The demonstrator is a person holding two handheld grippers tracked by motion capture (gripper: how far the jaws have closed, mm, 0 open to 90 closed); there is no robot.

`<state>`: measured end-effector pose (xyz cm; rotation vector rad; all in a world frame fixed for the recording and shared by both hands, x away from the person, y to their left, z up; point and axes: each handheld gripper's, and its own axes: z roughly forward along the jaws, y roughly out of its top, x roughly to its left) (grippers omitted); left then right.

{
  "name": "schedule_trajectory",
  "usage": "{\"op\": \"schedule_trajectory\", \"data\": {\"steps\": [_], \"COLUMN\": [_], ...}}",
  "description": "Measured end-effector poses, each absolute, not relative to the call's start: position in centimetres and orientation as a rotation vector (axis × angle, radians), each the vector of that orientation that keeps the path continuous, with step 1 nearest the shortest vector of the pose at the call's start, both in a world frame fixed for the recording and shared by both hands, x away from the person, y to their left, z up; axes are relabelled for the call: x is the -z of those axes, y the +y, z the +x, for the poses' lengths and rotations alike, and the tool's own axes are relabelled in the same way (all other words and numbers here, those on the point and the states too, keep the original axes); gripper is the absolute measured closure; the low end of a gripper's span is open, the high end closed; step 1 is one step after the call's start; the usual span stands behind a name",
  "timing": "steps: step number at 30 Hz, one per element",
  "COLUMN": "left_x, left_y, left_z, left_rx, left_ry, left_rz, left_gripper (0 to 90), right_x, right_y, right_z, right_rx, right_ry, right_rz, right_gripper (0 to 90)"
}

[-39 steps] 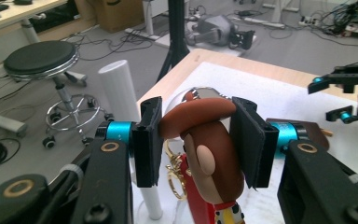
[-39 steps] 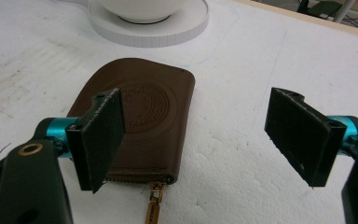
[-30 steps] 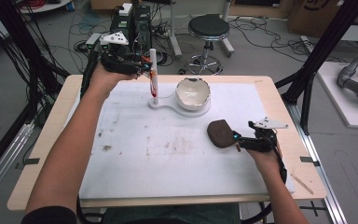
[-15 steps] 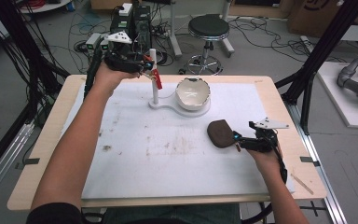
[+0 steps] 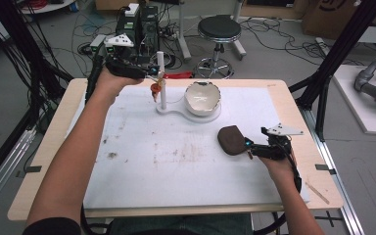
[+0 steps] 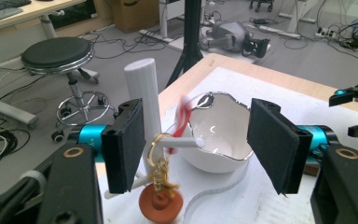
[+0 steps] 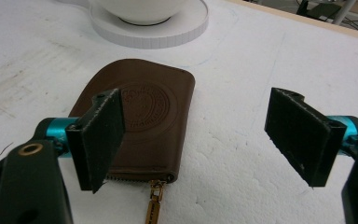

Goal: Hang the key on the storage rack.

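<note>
Since a second ago your left tool has just been opening, and the keychain now hangs free on the white stand's peg at the table's far left, between the parted pads, touched by neither. Back straight off so nothing snags the ring. Your right tool stands open over the brown pouch, not gripping it.

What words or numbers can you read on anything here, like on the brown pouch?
None can be read.
Brown pouch: a round stamped emblem, its lettering too blurred to read.
Cardboard box on the floor: a dark mark, too small to read.
White bowl: no writing that I can see.
</note>
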<state>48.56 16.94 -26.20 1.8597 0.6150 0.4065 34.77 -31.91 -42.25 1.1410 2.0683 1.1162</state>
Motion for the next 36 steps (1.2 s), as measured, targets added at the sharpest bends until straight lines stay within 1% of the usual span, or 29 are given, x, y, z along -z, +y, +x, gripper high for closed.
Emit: {"op": "schedule_trajectory", "data": {"steps": [6,9,18,33,36], "left_x": [26.9,27.0,27.7,31.6,32.5], "left_y": [17.2,17.3,18.0,19.6,19.8], "left_z": [47.7,47.1,45.0,41.7,40.9], "left_rx": [-0.376,-0.367,-0.341,-0.271,-0.249], "left_ry": [0.593,0.581,0.542,0.504,0.496], "left_rz": [1.865,1.874,1.866,1.86,1.858], "left_gripper": [31.7,31.3,26.4,22.7,20.6], "right_x": [42.2,42.2,42.1,42.1,42.1], "right_y": [-31.9,-31.9,-31.9,-31.9,-31.9], "right_z": [34.8,34.8,34.8,34.7,34.7], "right_rx": [-1.119,-1.118,-1.119,-1.118,-1.116], "right_ry": [2.065,2.065,2.064,2.065,2.065], "right_rz": [1.14,1.14,1.134,1.136,1.133], "right_gripper": [20.2,20.2,20.2,20.2,20.2]}}
